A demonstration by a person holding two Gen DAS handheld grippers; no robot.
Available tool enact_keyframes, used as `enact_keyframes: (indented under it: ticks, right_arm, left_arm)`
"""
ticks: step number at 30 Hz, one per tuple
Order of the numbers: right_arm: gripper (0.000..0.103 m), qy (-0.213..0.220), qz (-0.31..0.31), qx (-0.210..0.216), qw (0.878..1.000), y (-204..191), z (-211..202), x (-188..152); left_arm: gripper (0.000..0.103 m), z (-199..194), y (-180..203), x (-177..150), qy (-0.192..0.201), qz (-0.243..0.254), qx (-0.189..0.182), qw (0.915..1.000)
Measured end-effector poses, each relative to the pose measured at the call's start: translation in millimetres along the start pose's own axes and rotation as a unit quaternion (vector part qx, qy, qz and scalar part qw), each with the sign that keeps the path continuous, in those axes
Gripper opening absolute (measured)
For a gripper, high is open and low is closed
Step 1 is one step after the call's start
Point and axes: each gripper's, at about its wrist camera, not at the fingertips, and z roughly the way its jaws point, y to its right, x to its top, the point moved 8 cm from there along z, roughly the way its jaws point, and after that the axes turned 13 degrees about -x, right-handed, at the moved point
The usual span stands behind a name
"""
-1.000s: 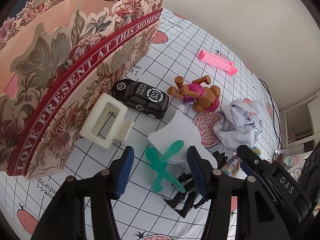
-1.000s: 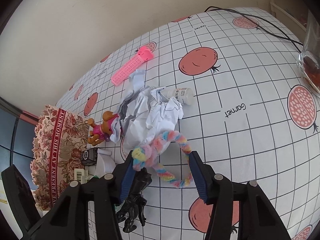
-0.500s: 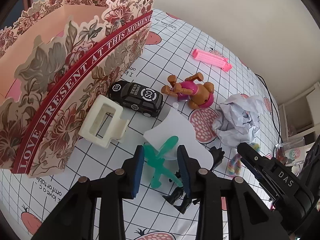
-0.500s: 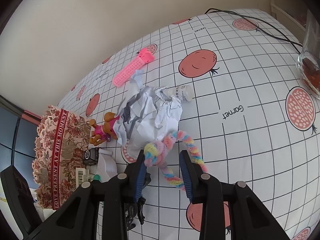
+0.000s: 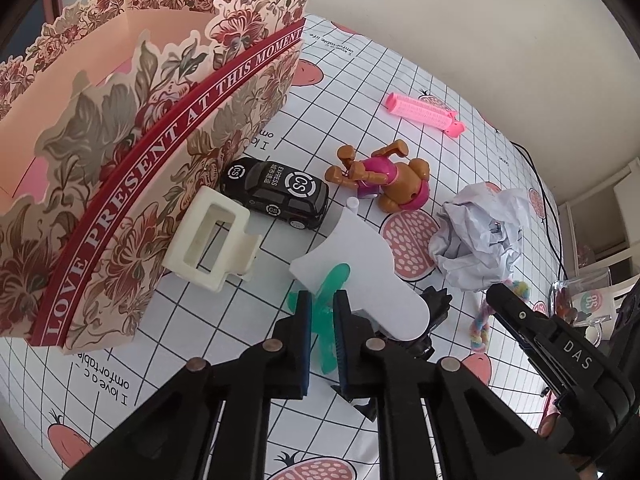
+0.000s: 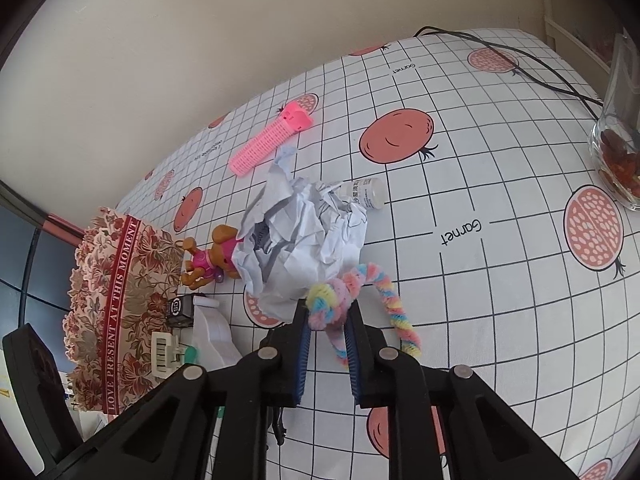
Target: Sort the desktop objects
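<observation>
Currently both pickups at the grasp stage. Left gripper (image 5: 319, 322) clamped tight on the translucent green plastic airplane toy (image 5: 326, 312), which lies flat on the grid-print tablecloth (image 5: 360, 80), nose partly under a white curved plastic piece (image 5: 356, 272). Right gripper (image 6: 326, 328) pinched shut on the knotted end of the pastel rainbow chenille pipe-cleaner loop (image 6: 360, 288); the rest of the loop trails on the cloth, touching the crumpled white paper ball (image 6: 304, 236).

Floral cardboard box (image 5: 152, 152) stands open just left of the clutter: likely the sorting bin. Still loose on the cloth: black toy car (image 5: 276, 192), cream plastic hair claw clip (image 5: 210, 242), brown dog figure in pink (image 5: 380, 180), pink hair roller (image 5: 424, 112), small white bottle (image 6: 366, 192), black figure under the white piece.

Judgement: grasp done, lift not begun. Next move calls for raising each straight up, easing the airplane clear of the white piece, then carrying toward the box. Risk: the limp loop snagging the paper.
</observation>
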Motion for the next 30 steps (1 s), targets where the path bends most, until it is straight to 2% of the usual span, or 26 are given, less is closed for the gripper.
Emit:
enact_keyframes:
  ticks: [14, 19, 30]
  right_arm:
    - [0.016, 0.02, 0.009, 0.013, 1.0, -0.3, -15.5, 6.5]
    - [0.016, 0.022, 0.009, 0.015, 1.0, -2.6, -18.8, 7.1]
    - [0.016, 0.049, 0.004, 0.027, 0.998, -11.1, -38.7, 15.6]
  left_arm:
    - [0.007, 0.0, -6.0, -2.8, -0.008, -0.014, 0.0, 0.9999]
    - [0.007, -6.9, -6.1, 0.8, 0.001, -0.02, -0.013, 0.9997]
    - [0.007, -24.2, 13.8, 12.3, 0.026, -0.001, -0.039, 0.9989]
